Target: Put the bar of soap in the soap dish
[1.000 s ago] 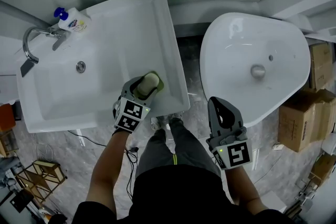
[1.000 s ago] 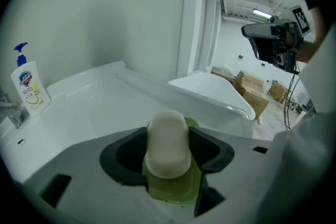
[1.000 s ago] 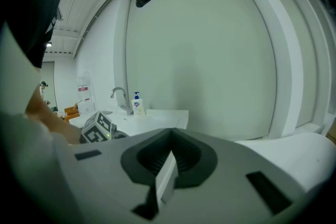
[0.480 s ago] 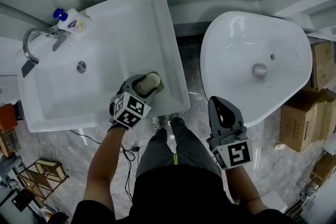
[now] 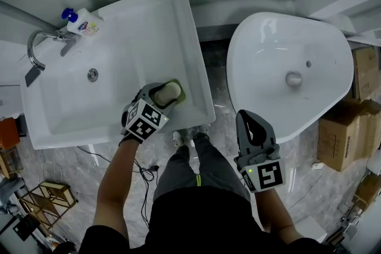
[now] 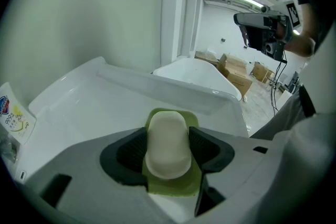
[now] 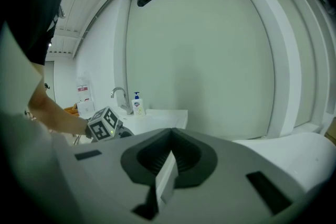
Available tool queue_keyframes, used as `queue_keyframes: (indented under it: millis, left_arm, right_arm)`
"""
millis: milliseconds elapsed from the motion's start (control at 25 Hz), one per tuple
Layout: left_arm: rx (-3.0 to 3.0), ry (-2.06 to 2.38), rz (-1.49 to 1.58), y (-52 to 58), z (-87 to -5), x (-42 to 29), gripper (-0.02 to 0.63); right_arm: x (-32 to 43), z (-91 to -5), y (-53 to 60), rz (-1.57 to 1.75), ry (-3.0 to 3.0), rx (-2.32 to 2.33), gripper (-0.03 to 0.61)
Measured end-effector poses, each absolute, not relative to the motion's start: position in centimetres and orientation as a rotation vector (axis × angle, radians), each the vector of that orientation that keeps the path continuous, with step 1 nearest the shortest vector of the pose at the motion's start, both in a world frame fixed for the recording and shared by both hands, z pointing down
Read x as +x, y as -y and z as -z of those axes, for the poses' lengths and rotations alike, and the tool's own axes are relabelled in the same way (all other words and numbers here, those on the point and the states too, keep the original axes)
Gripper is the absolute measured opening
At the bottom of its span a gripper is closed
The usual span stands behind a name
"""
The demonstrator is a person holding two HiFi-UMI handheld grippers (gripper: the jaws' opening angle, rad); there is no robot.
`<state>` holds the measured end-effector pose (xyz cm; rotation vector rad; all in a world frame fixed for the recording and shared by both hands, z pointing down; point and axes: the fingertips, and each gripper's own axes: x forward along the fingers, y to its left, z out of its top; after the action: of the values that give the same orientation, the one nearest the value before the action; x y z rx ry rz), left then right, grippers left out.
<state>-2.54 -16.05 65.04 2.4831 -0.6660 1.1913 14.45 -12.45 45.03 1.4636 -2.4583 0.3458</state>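
A pale cream bar of soap (image 6: 167, 134) sits between the dark pads of my left gripper (image 6: 168, 153), which is shut on it. Directly under the soap lies the green soap dish (image 6: 173, 187), on the flat right ledge of the square white sink (image 5: 137, 21). From the head view, the soap (image 5: 169, 90) and the dish's green rim (image 5: 181, 92) show just past the left gripper (image 5: 162, 94). I cannot tell whether the soap rests on the dish. My right gripper (image 5: 250, 128) hangs shut and empty near the front of the oval basin; its jaws (image 7: 169, 157) meet.
A faucet (image 5: 40, 44) and a soap dispenser bottle (image 5: 83, 24) stand at the square sink's back left. An oval white basin (image 5: 321, 68) is to the right. Cardboard boxes (image 5: 345, 128) lie on the floor at right, and a wire rack (image 5: 41, 199) at lower left.
My left gripper has rolled and tilted, its marker cube shifting left, while the soap stays over the dish. The right gripper has not moved.
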Motion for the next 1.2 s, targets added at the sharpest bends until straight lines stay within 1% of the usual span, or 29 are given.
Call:
queue_keyframes:
  millis: [120, 280, 760, 1200]
  left_arm:
    - [2.500, 0.663, -1.187, 16.0, -64.8, -2.8, 0.261]
    - [2.540, 0.681, -1.146, 16.2, -63.6, -2.6, 0.319]
    - [2.585, 0.694, -1.112, 15.7, -62.4, -3.1, 0.322]
    - [2.581, 0.724, -0.980, 15.2, -60.3, -3.2, 0.322]
  right_arm:
    - [14.2, -44.8, 11.8, -0.338, 2.460, 1.468, 0.009]
    - [14.3, -44.4, 11.2, -0.329, 2.454, 1.488, 0.009]
    - [13.0, -42.6, 9.0, -0.275, 2.444, 1.531, 0.009]
    - [13.0, -40.5, 6.9, -0.217, 2.425, 1.583, 0.009]
